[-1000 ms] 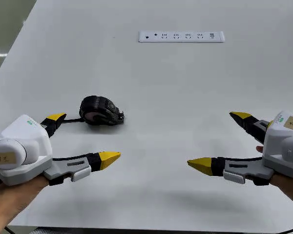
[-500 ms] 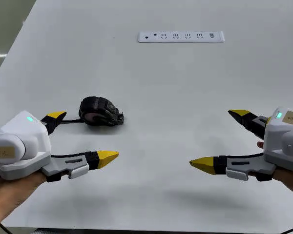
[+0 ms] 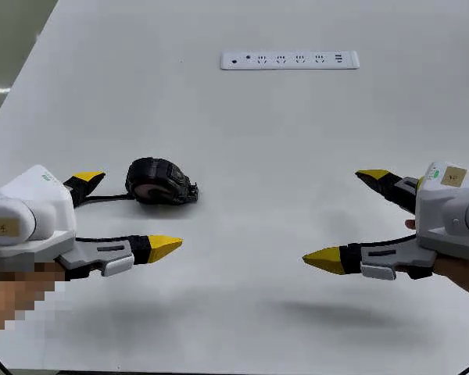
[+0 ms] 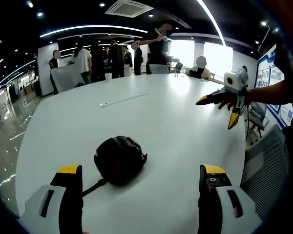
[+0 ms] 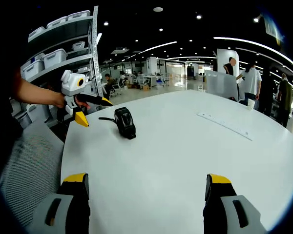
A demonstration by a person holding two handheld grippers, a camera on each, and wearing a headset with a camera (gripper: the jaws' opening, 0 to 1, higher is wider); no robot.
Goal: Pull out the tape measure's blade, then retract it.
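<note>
Head view shows tape measure [image 3: 160,181] beside left gripper [image 3: 134,209], open table [image 3: 297,156] rightward.

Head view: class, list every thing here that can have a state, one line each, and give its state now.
tape measure: blade not drawn out, resting on the table, touched by neither tool.
left tool: open, holding nothing, close beside the tape measure.
right tool: open, holding nothing, well apart from the tape measure.
power strip: nothing plugged in, lying flat at the table's far side.
</note>
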